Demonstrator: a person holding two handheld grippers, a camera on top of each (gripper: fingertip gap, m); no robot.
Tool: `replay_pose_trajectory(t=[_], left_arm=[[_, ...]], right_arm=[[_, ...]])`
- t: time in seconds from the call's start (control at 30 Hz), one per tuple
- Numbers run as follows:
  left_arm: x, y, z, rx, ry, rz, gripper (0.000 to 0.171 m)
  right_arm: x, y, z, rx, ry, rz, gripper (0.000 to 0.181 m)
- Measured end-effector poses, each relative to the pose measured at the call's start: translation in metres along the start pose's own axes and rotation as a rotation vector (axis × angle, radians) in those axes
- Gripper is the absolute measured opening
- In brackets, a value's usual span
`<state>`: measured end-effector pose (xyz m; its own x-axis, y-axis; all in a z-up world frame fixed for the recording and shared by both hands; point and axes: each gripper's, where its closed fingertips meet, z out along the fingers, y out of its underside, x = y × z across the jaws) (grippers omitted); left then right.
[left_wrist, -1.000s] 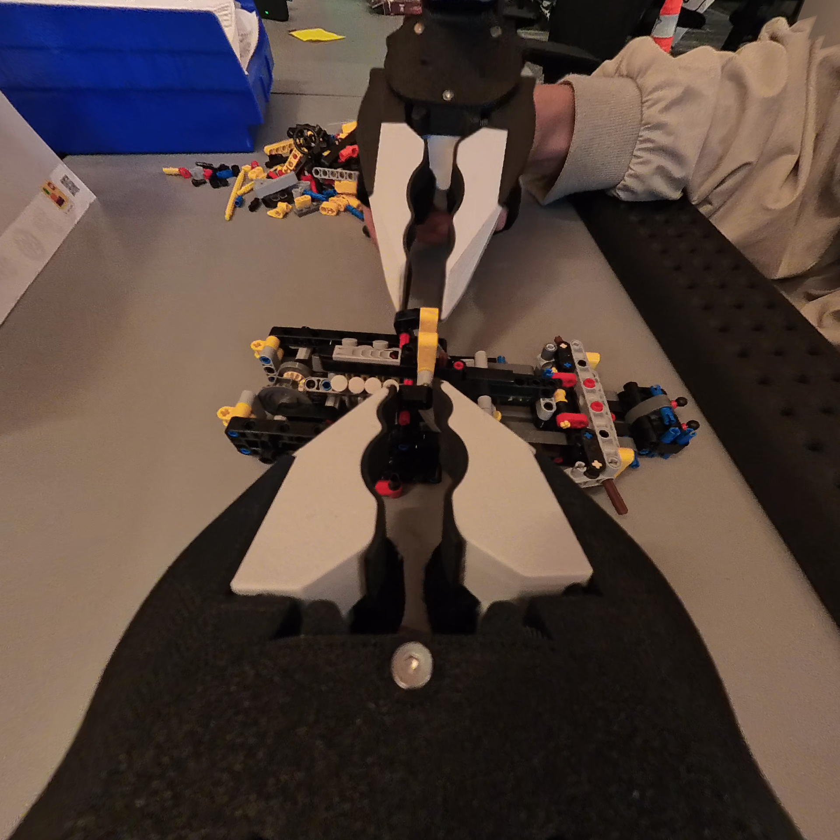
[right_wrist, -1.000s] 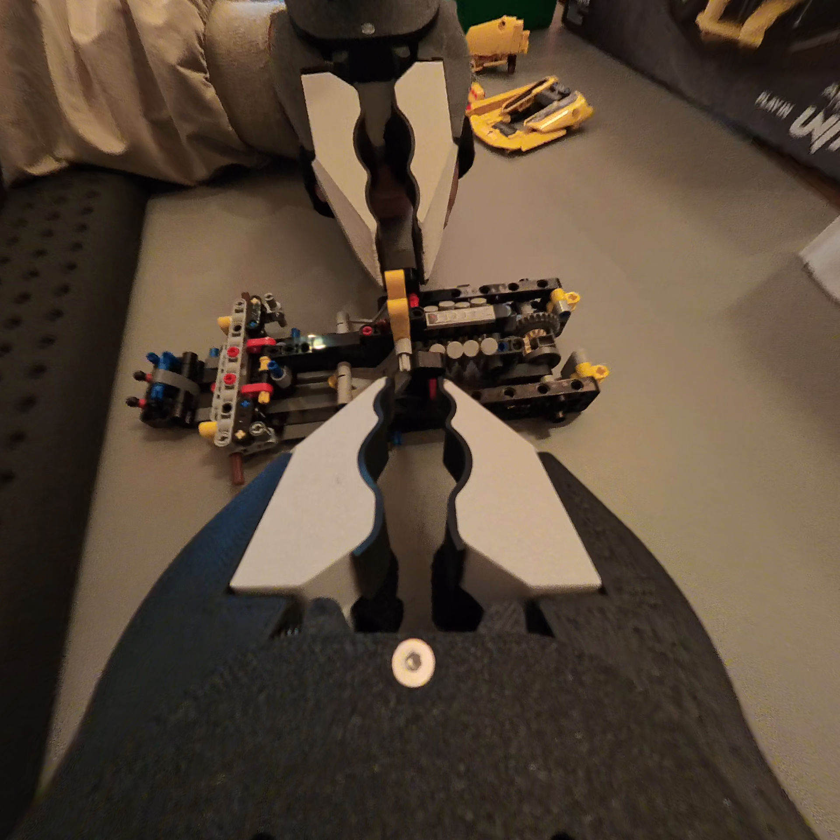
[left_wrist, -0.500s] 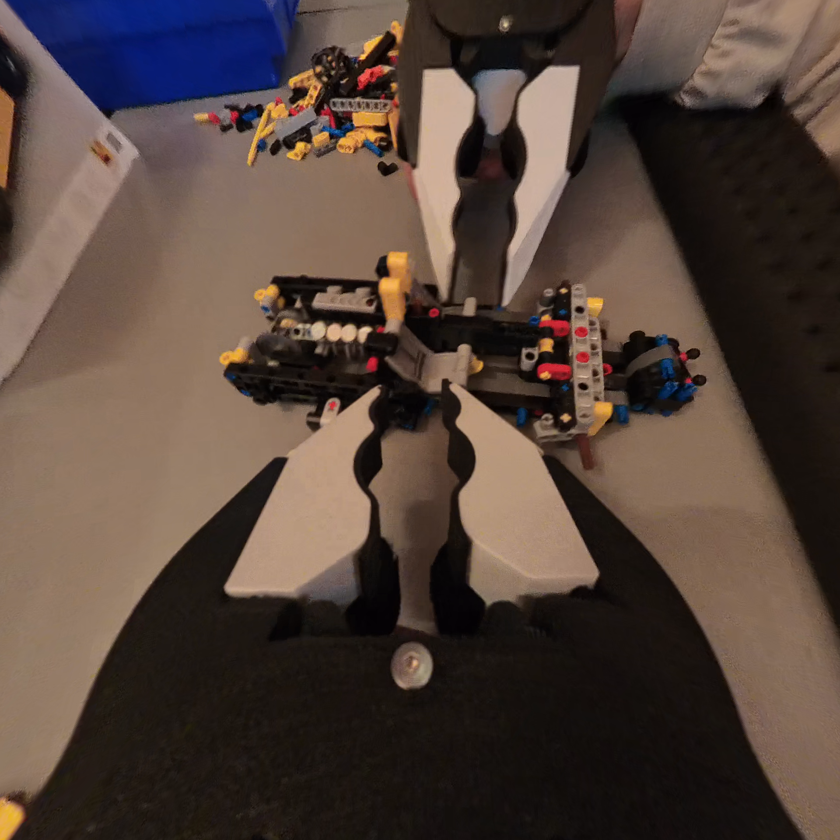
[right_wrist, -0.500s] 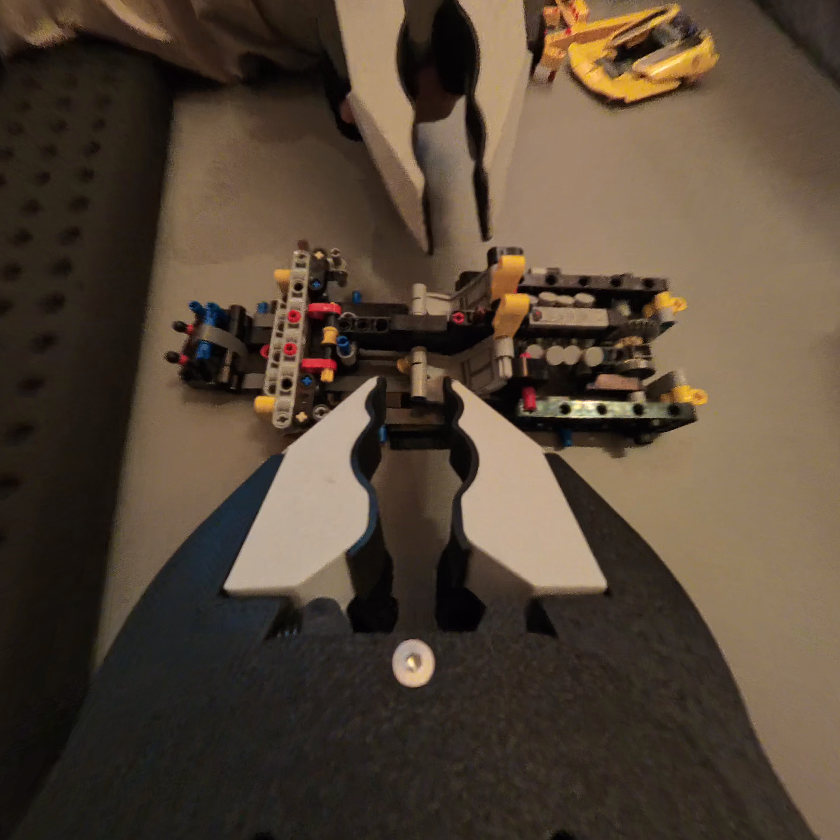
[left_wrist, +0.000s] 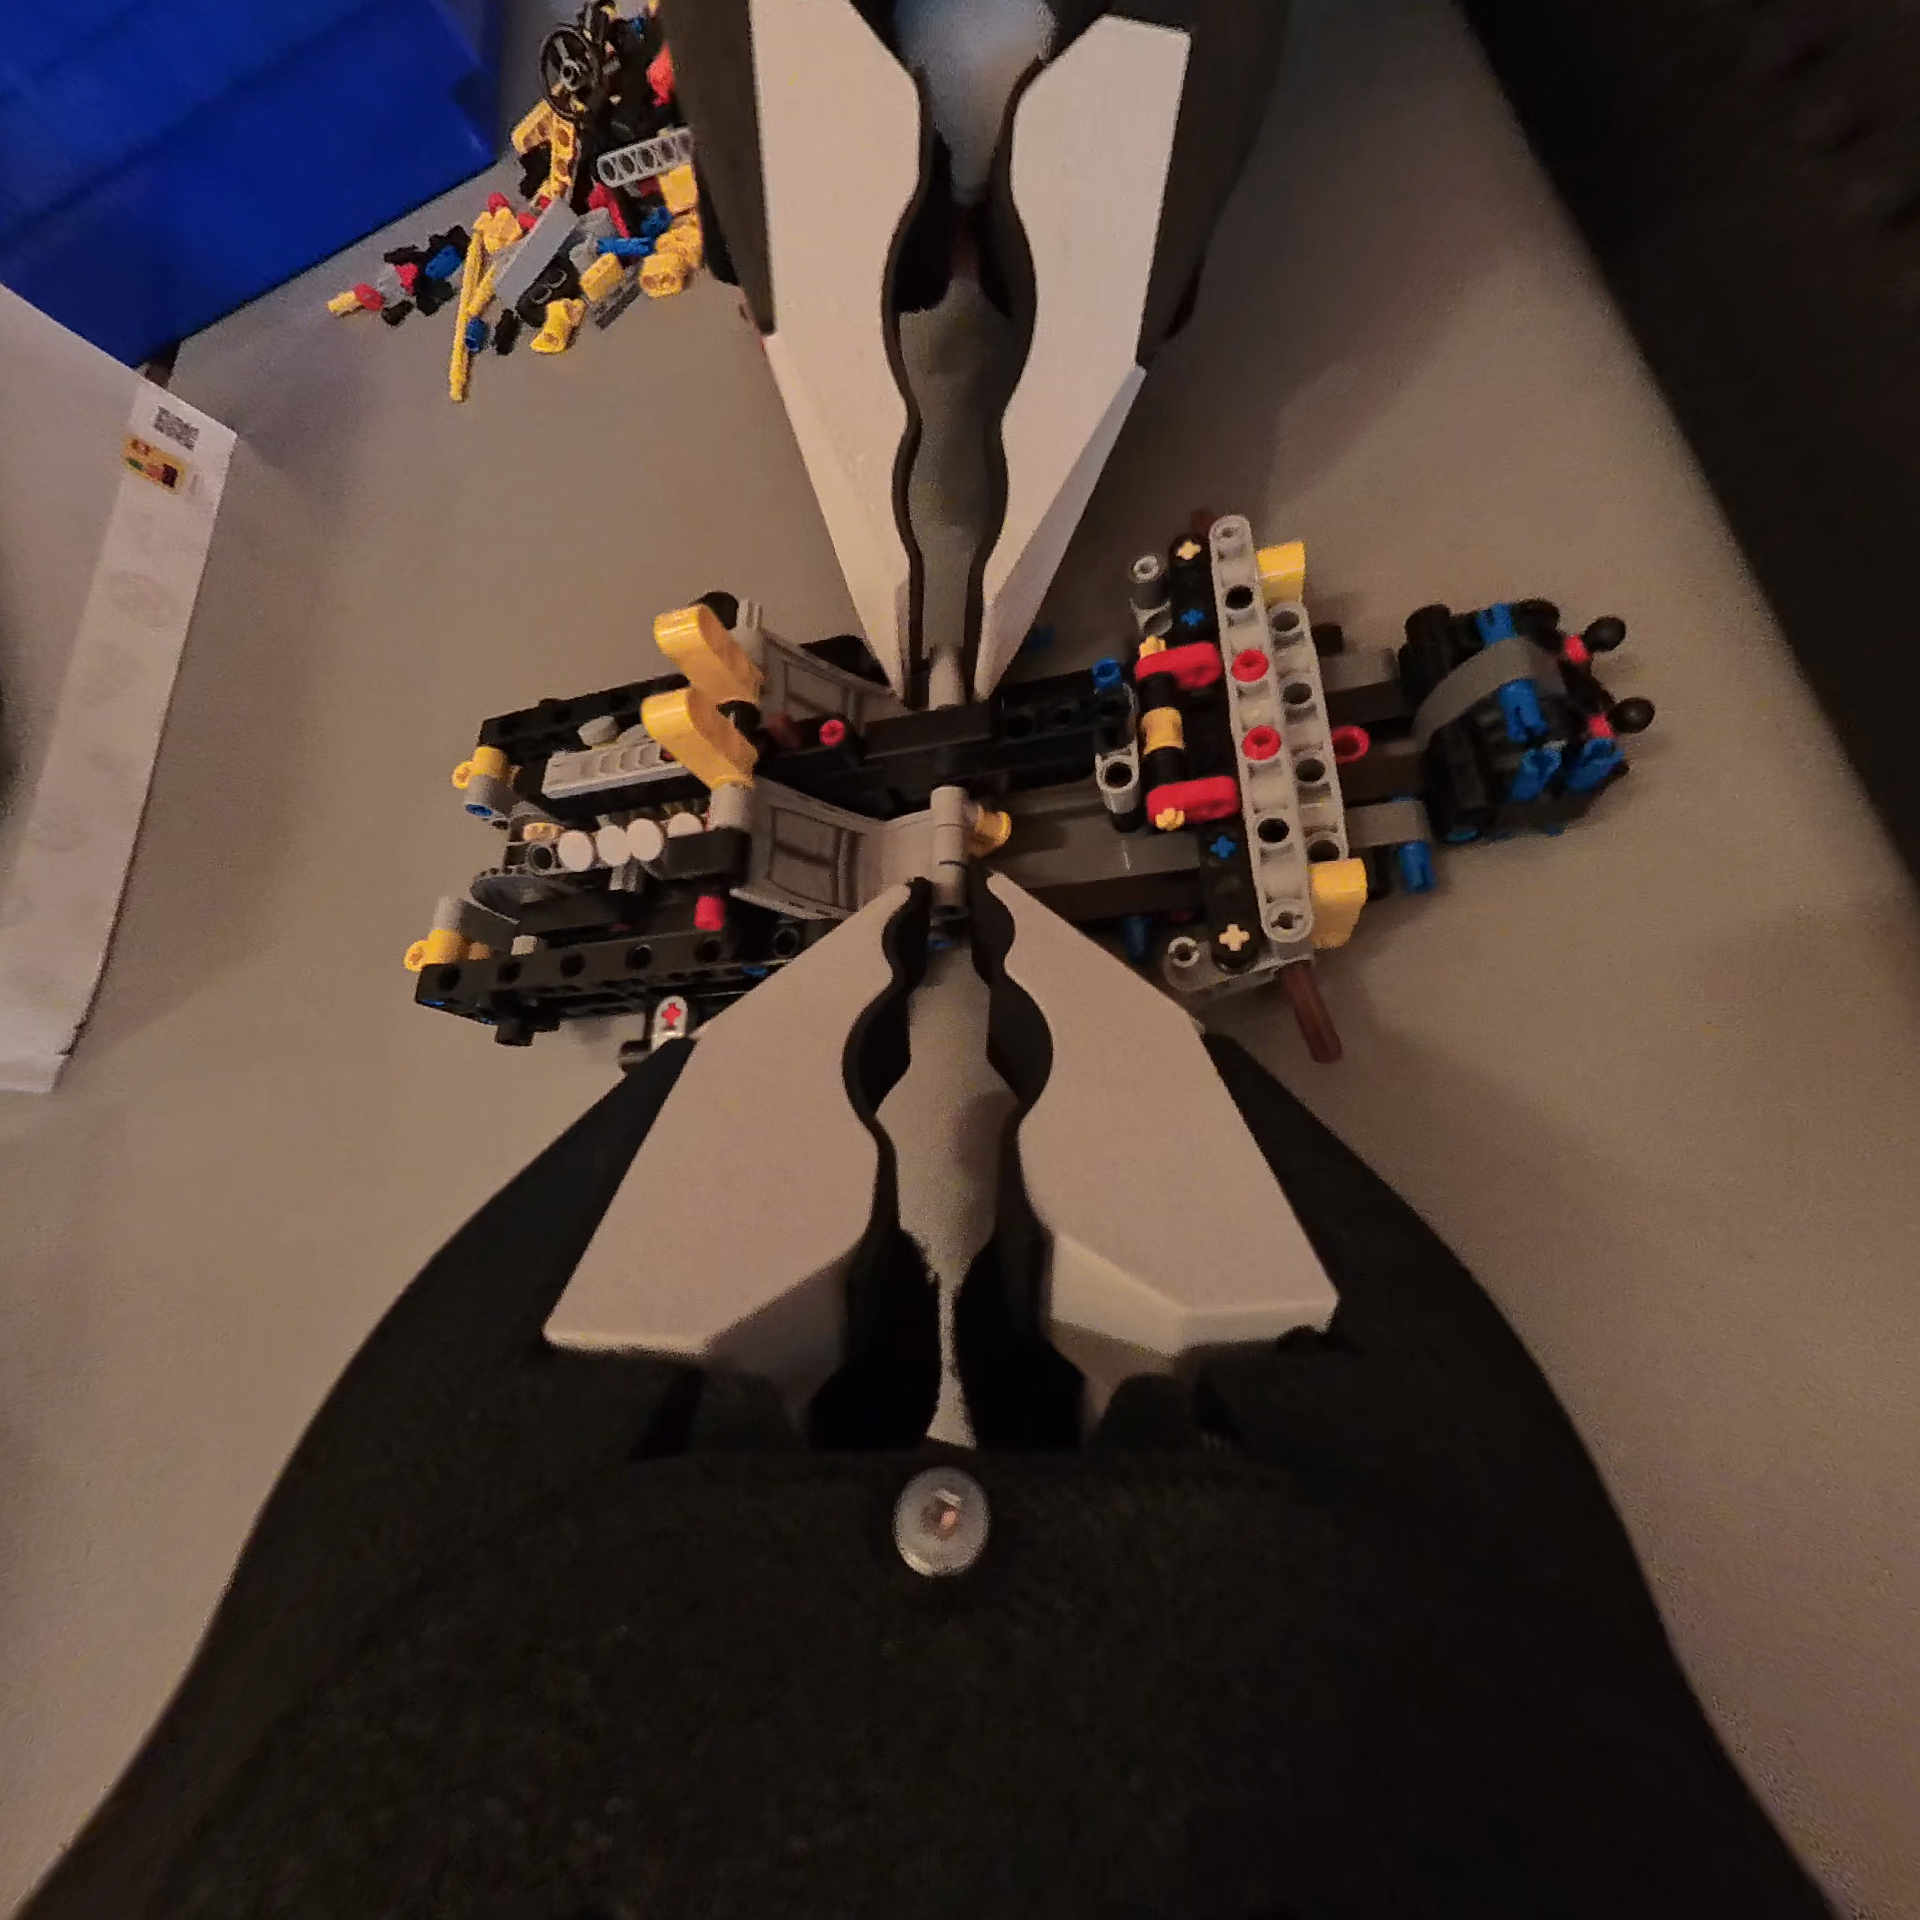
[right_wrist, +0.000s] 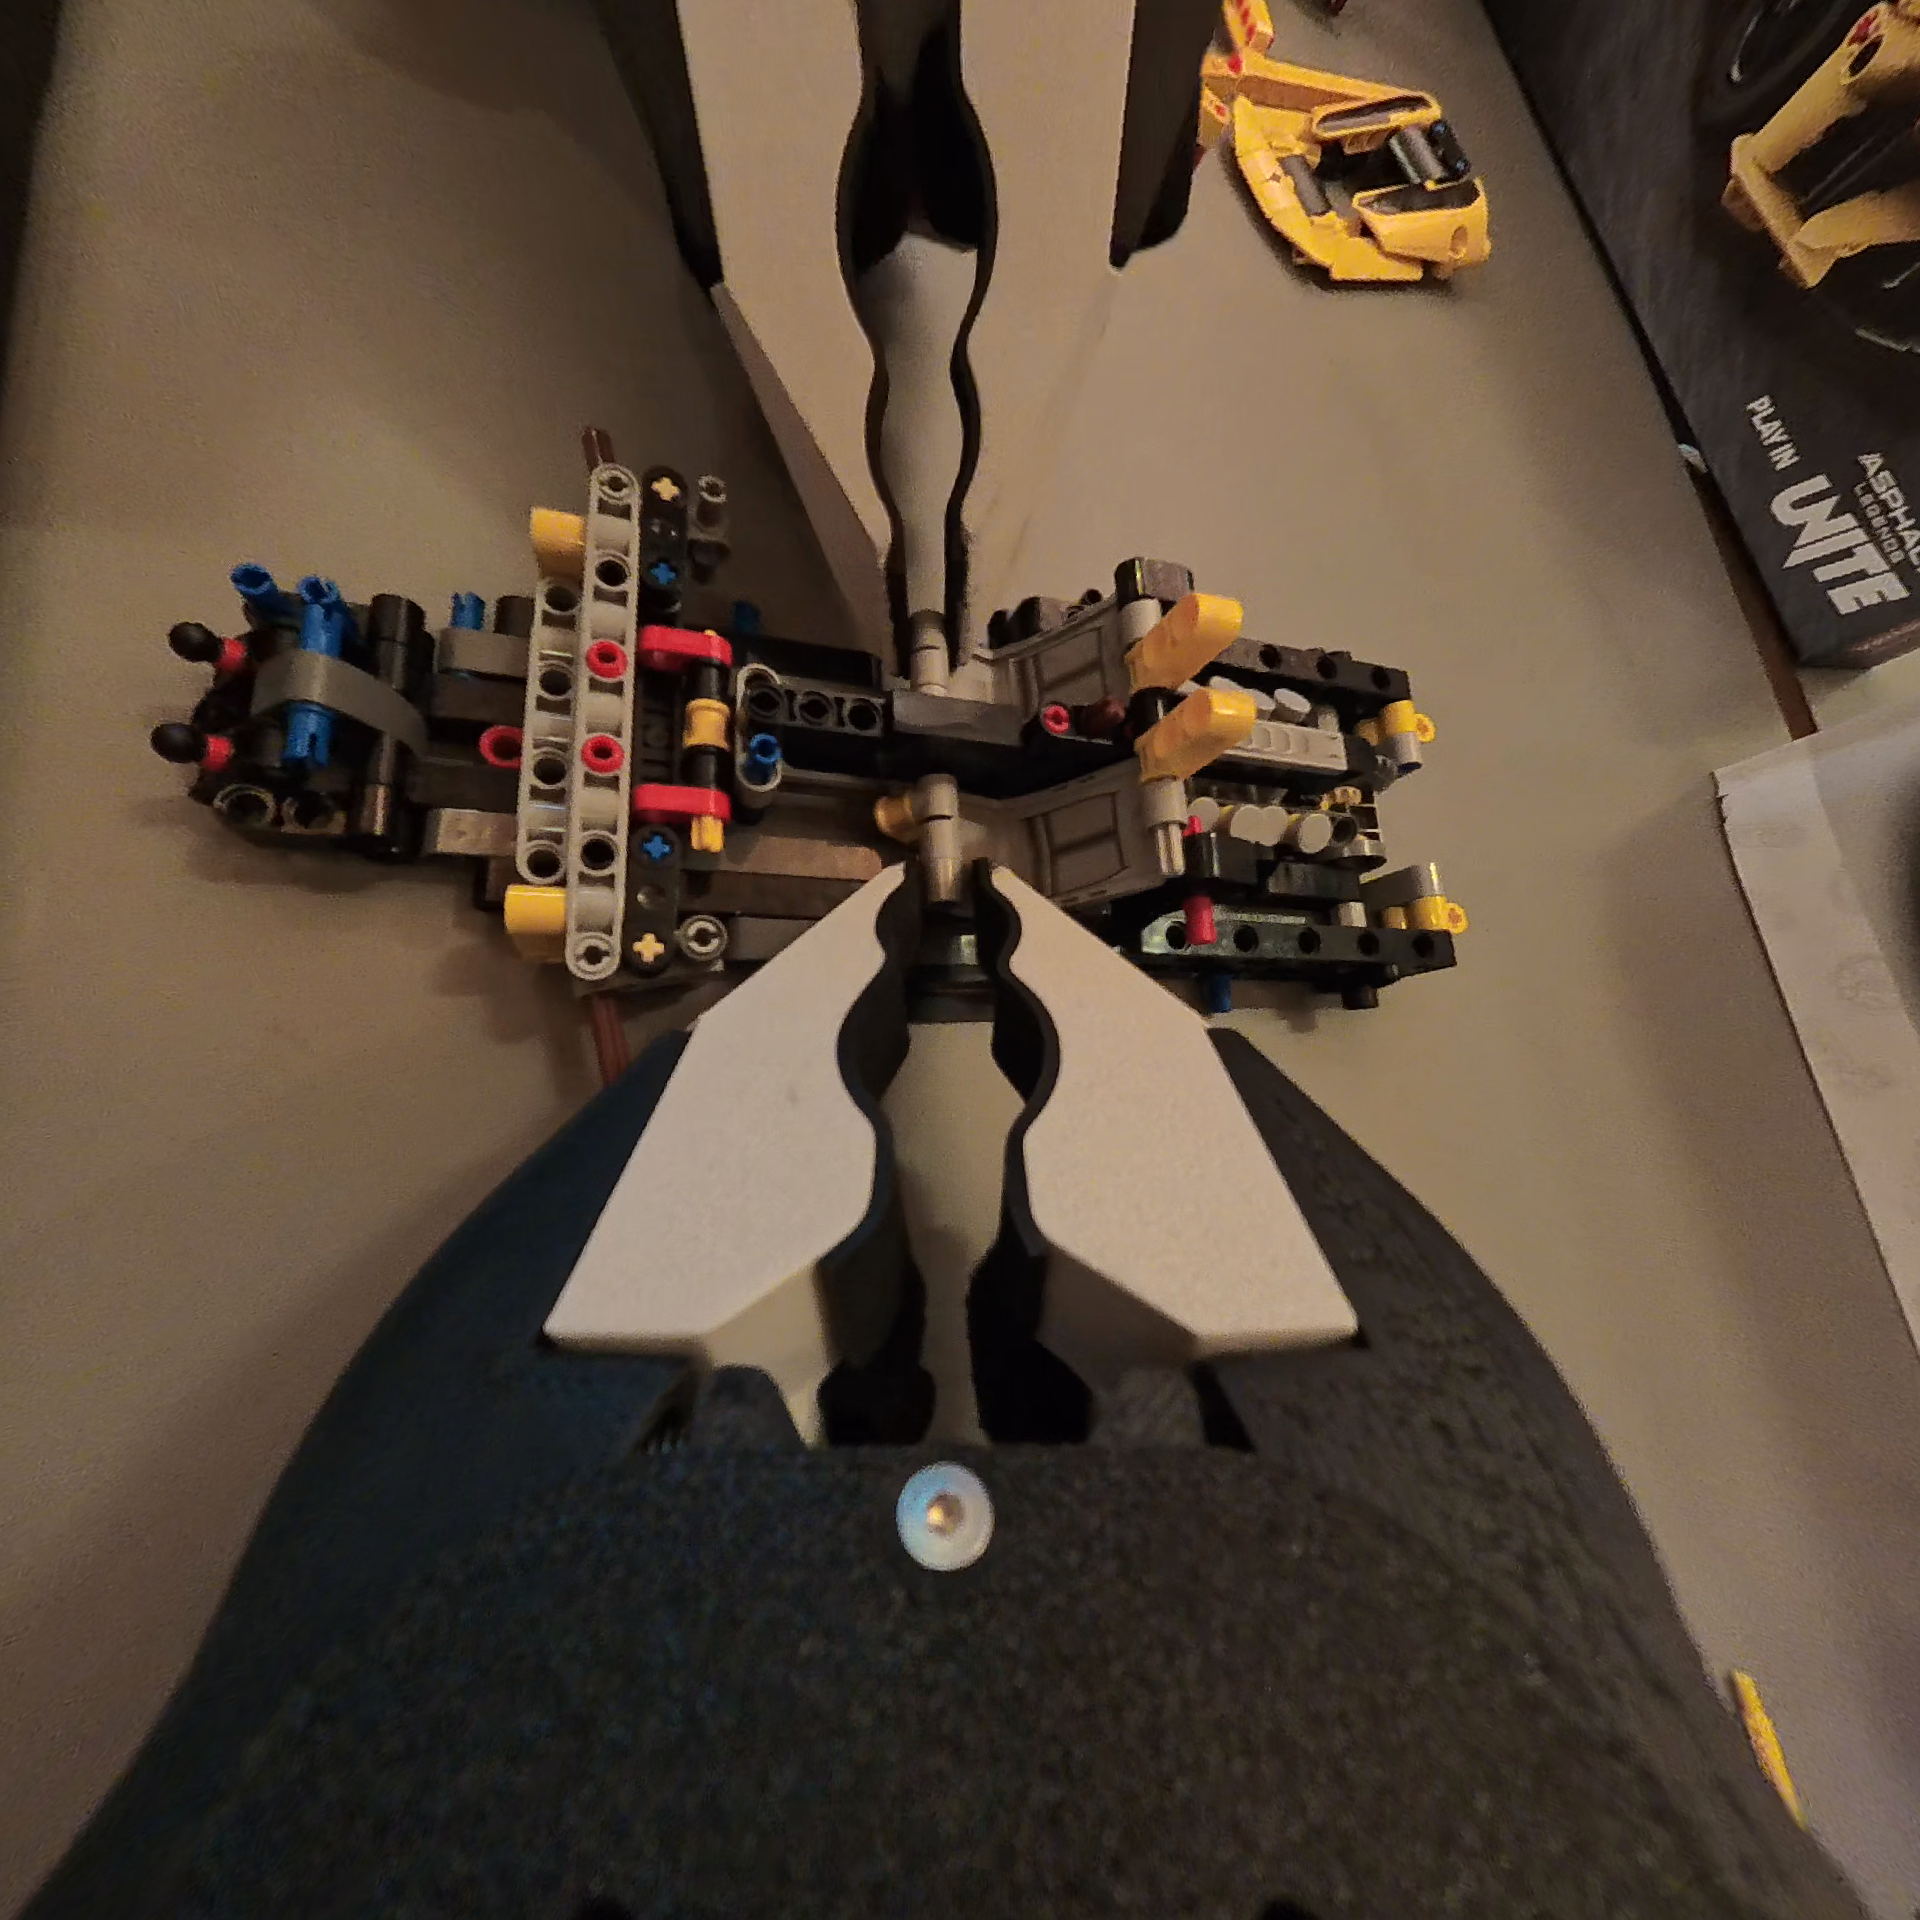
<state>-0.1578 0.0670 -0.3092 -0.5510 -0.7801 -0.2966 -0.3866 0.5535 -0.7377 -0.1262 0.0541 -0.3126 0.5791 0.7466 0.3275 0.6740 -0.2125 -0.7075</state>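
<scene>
Both the left gripper (left_wrist: 943, 902) and the right gripper (right_wrist: 940, 883) pinch grey pins at the brick chassis's (left_wrist: 997, 790) middle, from opposite sides, on the counter (left_wrist: 312, 1195).

The left gripper (left_wrist: 943, 902) reaches over a grey table (left_wrist: 1558, 1143) to the near side of a black brick-built chassis (left_wrist: 997, 790), its fingertips closed on a small grey pin (left_wrist: 945, 842) standing there; the right gripper (left_wrist: 943, 660) comes in from the far side, its tips pinching another grey pin (left_wrist: 943, 670); loose bricks (left_wrist: 561, 249) lie scattered behind, near a blue bin (left_wrist: 208, 156); a white box (left_wrist: 94, 727) sits at left.
</scene>
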Motion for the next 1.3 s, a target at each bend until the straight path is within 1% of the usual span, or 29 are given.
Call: replay_pose_trajectory(t=[0.13, 0.3, 0.47, 0.57, 0.67, 0.73, 0.8, 0.9, 1.0, 1.07, 1.17, 1.23, 1.27, 1.3], left_arm=[[0.001, 0.0, -0.001, -0.013, -0.006, 0.044, 0.007], [0.0, -0.002, -0.003, 0.013, 0.011, 0.012, 0.007], [0.001, -0.003, 0.0, 0.013, -0.01, 0.038, 0.007], [0.0, -0.001, -0.001, -0.009, -0.034, 0.099, 0.007], [0.001, -0.002, -0.003, -0.017, -0.032, 0.105, 0.007], [0.002, -0.001, -0.003, -0.025, -0.036, 0.119, 0.007], [0.004, 0.001, -0.004, -0.036, -0.021, 0.122, 0.007], [0.004, 0.004, -0.009, -0.028, -0.002, 0.105, 0.007], [0.002, 0.002, -0.013, 0.009, 0.021, 0.068, 0.007], [0.001, 0.002, -0.013, 0.012, 0.021, 0.069, 0.007], [0.003, 0.008, -0.011, -0.024, 0.028, 0.083, 0.007], [-0.005, 0.019, -0.02, -0.061, 0.004, 0.072, 0.006], [-0.013, 0.027, -0.025, -0.08, -0.024, 0.06, 0.006], [-0.019, 0.031, -0.027, -0.083, -0.043, 0.052, 0.006]], right_arm=[[0.0, 0.001, -0.003, -0.004, -0.024, 0.028, 0.006], [0.001, -0.002, -0.006, 0.019, -0.042, 0.061, 0.005], [0.002, -0.002, -0.005, 0.006, -0.02, 0.054, 0.006], [0.012, -0.007, -0.004, 0.016, 0.055, 0.031, 0.006], [0.014, -0.013, -0.005, 0.068, 0.035, 0.107, 0.006], [0.014, -0.013, -0.004, 0.078, 0.016, 0.135, 0.006], [0.007, -0.008, -0.001, 0.06, -0.022, 0.116, 0.006], [0.001, -0.009, 0.0, 0.043, -0.025, 0.038, 0.006], [-0.001, -0.013, -0.003, 0.067, -0.052, 0.067, 0.005], [-0.001, -0.012, -0.004, 0.07, -0.062, 0.084, 0.005], [-0.005, -0.007, -0.004, 0.052, -0.082, 0.087, 0.005], [0.008, 0.023, -0.011, -0.066, -0.041, 0.117, 0.006], [0.014, 0.026, -0.018, -0.025, -0.047, 0.167, 0.005], [0.016, 0.011, -0.026, 0.082, -0.088, 0.247, 0.005]])
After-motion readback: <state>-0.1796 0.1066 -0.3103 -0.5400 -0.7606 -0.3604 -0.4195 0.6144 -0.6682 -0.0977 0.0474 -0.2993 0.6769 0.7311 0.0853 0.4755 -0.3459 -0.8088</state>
